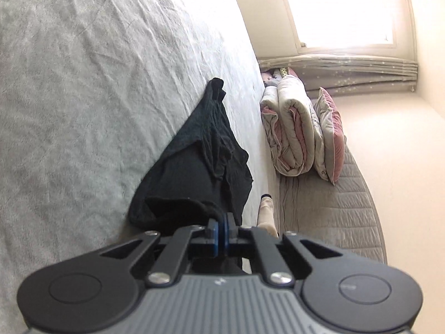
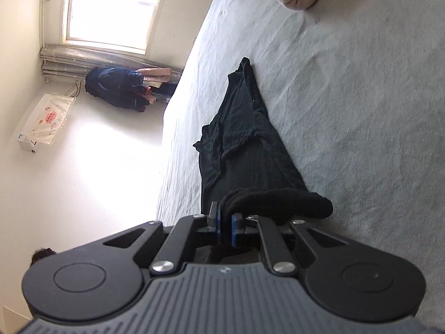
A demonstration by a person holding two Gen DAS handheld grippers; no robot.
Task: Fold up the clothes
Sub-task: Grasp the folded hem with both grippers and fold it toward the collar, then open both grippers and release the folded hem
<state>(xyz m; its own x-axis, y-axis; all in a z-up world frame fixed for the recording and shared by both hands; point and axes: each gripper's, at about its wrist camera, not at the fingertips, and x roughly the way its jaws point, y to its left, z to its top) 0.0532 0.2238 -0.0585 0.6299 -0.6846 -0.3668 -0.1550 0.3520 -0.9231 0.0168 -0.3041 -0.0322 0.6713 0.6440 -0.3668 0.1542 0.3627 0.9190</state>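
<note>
- Looking along the left gripper (image 1: 222, 220): pads pinched tight on the near hem of the black garment (image 1: 200, 156), which trails away over the grey bed (image 1: 83, 83), close to its edge.
- Right wrist view: right gripper (image 2: 225, 222) is nearly closed, clamping that garment (image 2: 244, 139) by its bunched near end, near the bed (image 2: 347, 83) edge.

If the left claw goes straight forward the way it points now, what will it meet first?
Most likely the black garment itself: the left claw is already shut on its near edge, and the cloth stretches ahead along the grey bed sheet. Beyond it lies only the sheet, though depth is hard to judge.
</note>
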